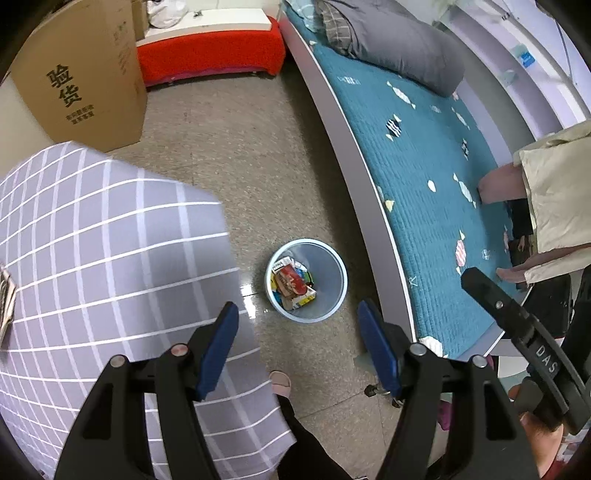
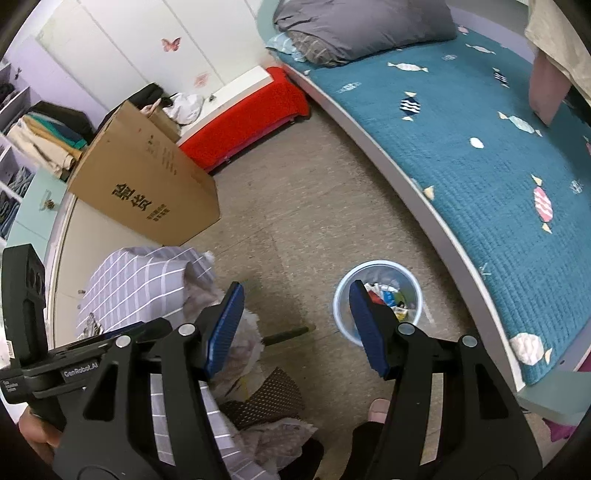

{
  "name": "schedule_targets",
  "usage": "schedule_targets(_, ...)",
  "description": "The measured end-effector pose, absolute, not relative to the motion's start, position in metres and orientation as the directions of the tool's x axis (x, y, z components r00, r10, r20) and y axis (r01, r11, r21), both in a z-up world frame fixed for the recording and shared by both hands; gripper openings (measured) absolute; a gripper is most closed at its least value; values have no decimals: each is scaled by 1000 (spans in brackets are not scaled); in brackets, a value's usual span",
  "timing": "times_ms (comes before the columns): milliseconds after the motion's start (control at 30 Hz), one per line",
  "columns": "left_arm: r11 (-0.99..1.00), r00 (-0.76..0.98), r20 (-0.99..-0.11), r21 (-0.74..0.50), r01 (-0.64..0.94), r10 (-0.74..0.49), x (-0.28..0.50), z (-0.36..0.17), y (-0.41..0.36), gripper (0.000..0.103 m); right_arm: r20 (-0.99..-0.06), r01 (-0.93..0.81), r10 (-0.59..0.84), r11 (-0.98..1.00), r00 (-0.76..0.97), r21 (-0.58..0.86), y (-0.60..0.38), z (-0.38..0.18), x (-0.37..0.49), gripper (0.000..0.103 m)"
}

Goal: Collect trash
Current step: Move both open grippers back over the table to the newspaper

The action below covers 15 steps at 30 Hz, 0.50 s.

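Blue-padded fingers of the left gripper (image 1: 297, 347) stand nearest the lens in the left wrist view, spread apart and released, with nothing between them. Under its left finger lies a grey cloth with a white grid (image 1: 110, 258), which covers the lower left of that view. Beyond the gap between the fingers, a pale blue wastebasket (image 1: 341, 280) stands upright on the speckled floor (image 1: 229, 147), just beside the long edge of the bed (image 1: 424, 192). It holds trash (image 1: 291, 284): crumpled wrappers and small cartons, among them a red packet.

The right gripper (image 2: 295, 328) is likewise released, jaws apart and empty. In the right wrist view its right finger overlaps the near rim of the wastebasket (image 2: 415, 291); contact cannot be judged. Its left finger stands over crumpled translucent plastic (image 2: 243, 343) heaped against the gridded cloth (image 2: 140, 280).

A large cardboard box (image 2: 147, 184) printed with black characters stands on the floor at the far left. Behind it, a low bench with a red cover (image 2: 251, 118) runs along the white wall. The bed carries a teal quilted cover with candy motifs and a folded grey duvet (image 2: 362, 29) at its far end. A toe in a pink slipper (image 1: 280, 382) shows at the lower edge, between the fingers.
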<state>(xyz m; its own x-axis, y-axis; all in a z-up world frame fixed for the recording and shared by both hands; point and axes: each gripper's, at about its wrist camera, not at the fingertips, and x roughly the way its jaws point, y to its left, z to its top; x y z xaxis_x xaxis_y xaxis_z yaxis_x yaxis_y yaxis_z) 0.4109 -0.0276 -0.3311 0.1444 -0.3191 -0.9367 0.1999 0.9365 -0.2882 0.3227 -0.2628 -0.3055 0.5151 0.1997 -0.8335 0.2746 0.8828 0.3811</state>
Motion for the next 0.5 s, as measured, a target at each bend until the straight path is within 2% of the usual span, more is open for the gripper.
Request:
schedule_targets(267,948,260,-912,-303,100,-319,396,-312,75,66,-803,143,283,901,525,411,-166,-287,335,59)
schedule_targets(500,958,416,-885,-271,-95,-209,382,-293,218,66,-776,8,403,885,485,465,-40,-290,355,59)
